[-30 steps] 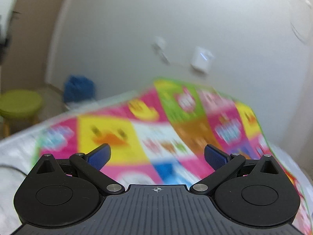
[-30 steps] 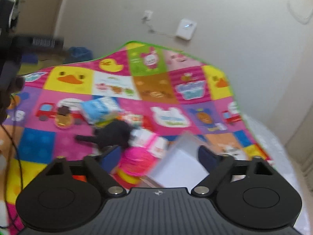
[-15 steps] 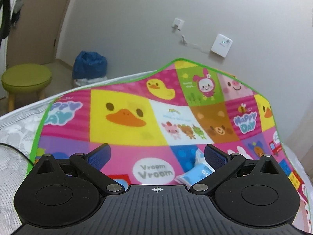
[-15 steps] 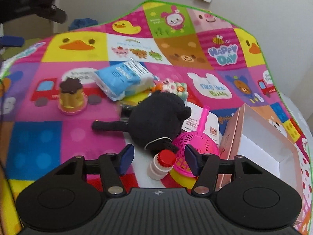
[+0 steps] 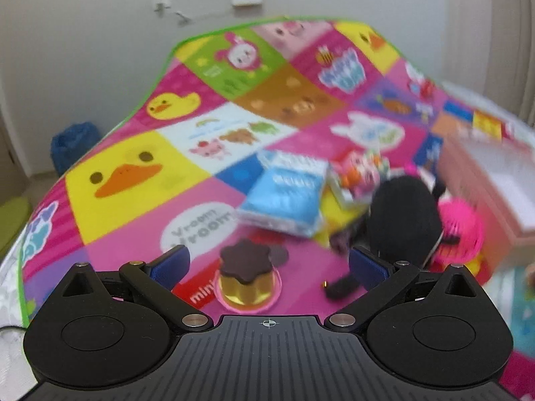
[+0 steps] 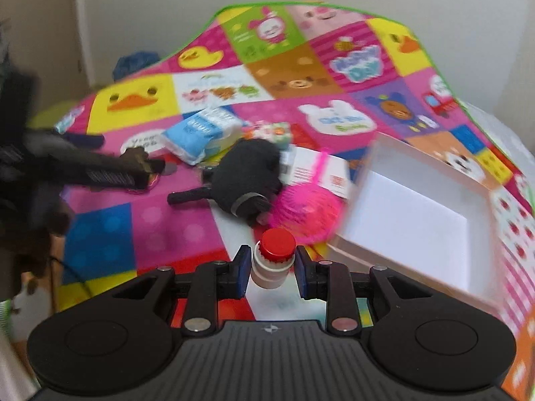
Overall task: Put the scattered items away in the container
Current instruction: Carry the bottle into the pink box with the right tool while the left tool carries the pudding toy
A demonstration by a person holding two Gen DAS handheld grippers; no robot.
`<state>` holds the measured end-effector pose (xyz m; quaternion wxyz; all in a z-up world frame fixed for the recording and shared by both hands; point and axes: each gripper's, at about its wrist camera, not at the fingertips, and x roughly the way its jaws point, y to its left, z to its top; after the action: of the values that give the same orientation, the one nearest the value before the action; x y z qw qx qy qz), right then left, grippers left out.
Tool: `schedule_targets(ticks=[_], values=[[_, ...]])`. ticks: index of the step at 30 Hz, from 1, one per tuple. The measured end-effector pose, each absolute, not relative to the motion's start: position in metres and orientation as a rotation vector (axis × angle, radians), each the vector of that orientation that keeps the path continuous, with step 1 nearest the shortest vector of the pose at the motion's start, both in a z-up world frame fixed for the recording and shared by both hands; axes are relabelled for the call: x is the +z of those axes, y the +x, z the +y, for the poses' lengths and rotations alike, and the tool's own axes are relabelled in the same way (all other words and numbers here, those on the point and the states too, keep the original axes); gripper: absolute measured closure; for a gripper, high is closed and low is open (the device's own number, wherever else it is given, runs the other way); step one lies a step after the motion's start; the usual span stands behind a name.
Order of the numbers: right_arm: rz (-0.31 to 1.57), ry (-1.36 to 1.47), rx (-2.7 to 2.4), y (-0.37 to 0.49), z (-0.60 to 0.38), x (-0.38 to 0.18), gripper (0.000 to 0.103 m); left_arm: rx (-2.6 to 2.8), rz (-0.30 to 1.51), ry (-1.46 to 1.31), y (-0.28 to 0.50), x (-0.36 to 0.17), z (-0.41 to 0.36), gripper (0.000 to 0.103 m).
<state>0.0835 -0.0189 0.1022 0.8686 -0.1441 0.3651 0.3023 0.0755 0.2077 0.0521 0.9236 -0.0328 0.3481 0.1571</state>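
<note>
At the near edge of the play mat, the right tool has just been closing, and its two blue pads now pinch a little white bottle with a red cap. The bottle stands upright between the pads. Just to the right of it sits the open pink box, which is white inside and looks empty.

To do this step well, I think the grip must stay firm but gentle, so the small bottle does not slip or tip. It should be lifted straight up first, high enough to clear the near wall of the box. Then it can go right, over the white inside, and down low before the pads let go, so it does not bounce out.

The left tool is spread wide and holds nothing. It hangs over the toy pudding, which sits on the mat to the left of the black plush toy.
</note>
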Motion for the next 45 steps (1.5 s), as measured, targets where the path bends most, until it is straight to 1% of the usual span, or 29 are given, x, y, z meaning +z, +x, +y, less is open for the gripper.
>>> schedule_targets(ticks=[2,4,6,7,8,13,15,17,19,25,29,34,39,42,45], values=[[0.788,-0.248,0.607,0.078,-0.042,0.105,0.076,0.341,0.757,-0.143,0.08,0.044,0.218,0.0],[0.786,-0.215,0.575,0.072,-0.061,0.103,0.076,0.376,0.771,-0.158,0.083,0.041,0.226,0.001],[0.776,-0.186,0.558,0.069,-0.072,0.101,0.076,0.398,0.772,-0.139,0.085,0.04,0.228,0.009],[0.767,-0.168,0.557,0.069,-0.075,0.102,0.076,0.396,0.775,-0.132,0.087,0.04,0.228,0.019],[0.758,-0.156,0.556,0.069,-0.077,0.104,0.076,0.39,0.781,-0.126,0.088,0.039,0.227,0.021],[0.754,-0.192,0.564,0.068,-0.071,0.101,0.076,0.376,0.786,-0.061,0.094,0.031,0.219,0.023],[0.754,-0.2,0.564,0.068,-0.07,0.1,0.076,0.379,0.787,-0.054,0.097,0.029,0.219,0.029],[0.763,-0.204,0.552,0.069,-0.069,0.098,0.076,0.392,0.784,-0.049,0.098,0.027,0.22,0.041],[0.771,-0.206,0.531,0.07,-0.067,0.097,0.076,0.408,0.78,-0.053,0.098,0.027,0.223,0.048],[0.767,-0.196,0.47,0.068,-0.073,0.101,0.076,0.401,0.759,-0.01,0.086,0.037,0.213,0.048],[0.756,-0.176,0.471,0.057,-0.084,0.111,0.076,0.342,0.697,0.013,0.067,0.063,0.192,0.048],[0.709,-0.185,0.478,0.036,-0.111,0.134,0.076,0.188,0.623,0.025,0.036,0.105,0.138,0.048],[0.671,-0.172,0.451,0.028,-0.155,0.16,0.076,-0.024,0.582,-0.003,0.006,0.133,0.075,0.048],[0.665,-0.117,0.442,0.035,-0.181,0.174,0.076,-0.133,0.573,-0.021,0.004,0.144,0.043,0.048],[0.654,-0.019,0.451,0.054,-0.203,0.19,0.076,-0.204,0.565,-0.061,0.019,0.157,0.018,0.048]])
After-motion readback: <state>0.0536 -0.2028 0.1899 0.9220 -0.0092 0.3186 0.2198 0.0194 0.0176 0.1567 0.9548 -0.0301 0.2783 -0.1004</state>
